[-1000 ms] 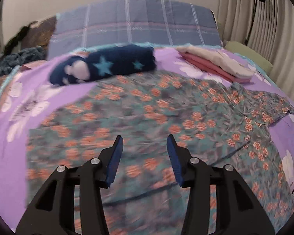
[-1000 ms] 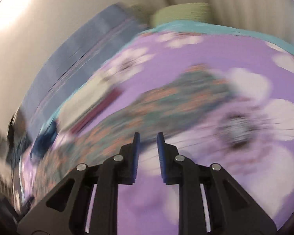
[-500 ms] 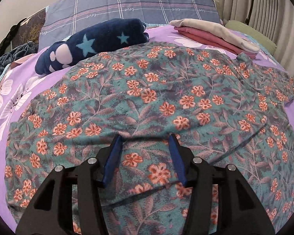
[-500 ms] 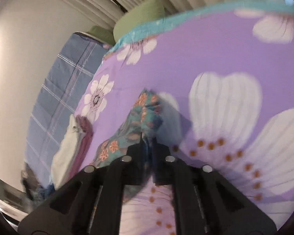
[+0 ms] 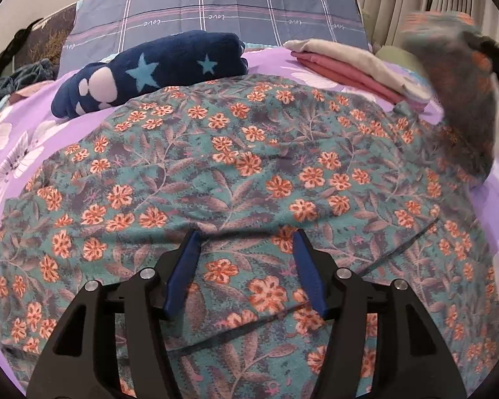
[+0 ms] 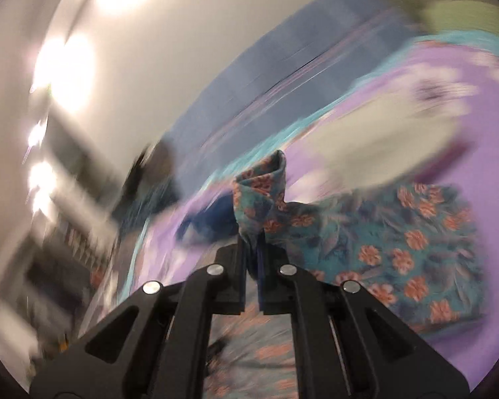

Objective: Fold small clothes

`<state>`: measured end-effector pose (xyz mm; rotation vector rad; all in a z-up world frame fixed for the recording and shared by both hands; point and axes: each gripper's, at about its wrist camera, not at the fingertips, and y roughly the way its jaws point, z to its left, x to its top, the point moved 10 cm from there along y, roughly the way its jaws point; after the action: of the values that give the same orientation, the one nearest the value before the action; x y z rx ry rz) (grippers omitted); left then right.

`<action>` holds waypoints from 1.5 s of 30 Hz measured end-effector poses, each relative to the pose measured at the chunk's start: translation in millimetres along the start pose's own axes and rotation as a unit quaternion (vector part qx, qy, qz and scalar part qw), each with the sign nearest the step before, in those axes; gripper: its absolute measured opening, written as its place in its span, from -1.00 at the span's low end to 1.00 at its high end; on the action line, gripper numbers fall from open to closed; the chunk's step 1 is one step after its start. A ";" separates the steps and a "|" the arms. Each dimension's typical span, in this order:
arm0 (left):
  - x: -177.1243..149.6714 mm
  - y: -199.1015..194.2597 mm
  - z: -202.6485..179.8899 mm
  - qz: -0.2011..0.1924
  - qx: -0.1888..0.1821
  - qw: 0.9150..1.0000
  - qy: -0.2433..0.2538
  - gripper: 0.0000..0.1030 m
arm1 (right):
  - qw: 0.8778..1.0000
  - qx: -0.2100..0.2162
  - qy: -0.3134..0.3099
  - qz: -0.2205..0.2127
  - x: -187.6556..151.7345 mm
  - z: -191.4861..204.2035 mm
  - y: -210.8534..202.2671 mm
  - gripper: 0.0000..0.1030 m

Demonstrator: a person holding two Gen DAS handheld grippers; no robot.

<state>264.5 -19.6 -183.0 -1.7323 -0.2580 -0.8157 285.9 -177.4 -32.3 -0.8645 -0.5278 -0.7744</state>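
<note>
A teal shirt with orange flowers lies spread flat on the purple bedspread. My left gripper is open and rests low over the shirt's near part, with cloth between its blue pads. My right gripper is shut on the shirt's right sleeve and holds it lifted above the bed. In the left wrist view that lifted sleeve hangs blurred at the far right. The rest of the shirt shows below in the right wrist view.
A rolled navy garment with stars lies behind the shirt at the left. A folded stack of pink and beige clothes lies at the back right. A blue plaid pillow stands behind. Curtains hang at the far right.
My right gripper has lifted the sleeve off the bed and swung it up and over toward the shirt's body. My left gripper has stayed low on the shirt, still open.
</note>
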 end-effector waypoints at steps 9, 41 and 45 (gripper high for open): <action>-3.0 -32.7 -1.0 0.001 -0.183 0.977 -0.111 0.07 | 0.976 -0.049 -0.115 0.178 -135.7 1.1 58.1 -0.46; 126.2 -124.7 -34.8 -0.131 -0.113 0.985 0.013 -0.96 | 0.982 -0.094 -0.098 0.131 -121.2 -35.5 24.4 -0.45; 112.6 -140.8 14.1 -0.138 -0.061 0.989 0.002 -0.96 | 0.982 -0.102 -0.075 0.139 -124.8 -48.5 28.5 -0.61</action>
<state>274.2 13.5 -5.5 -1.8329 -0.4613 -1.0536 236.1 -158.0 -158.3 -1.1666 -0.4516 -0.5145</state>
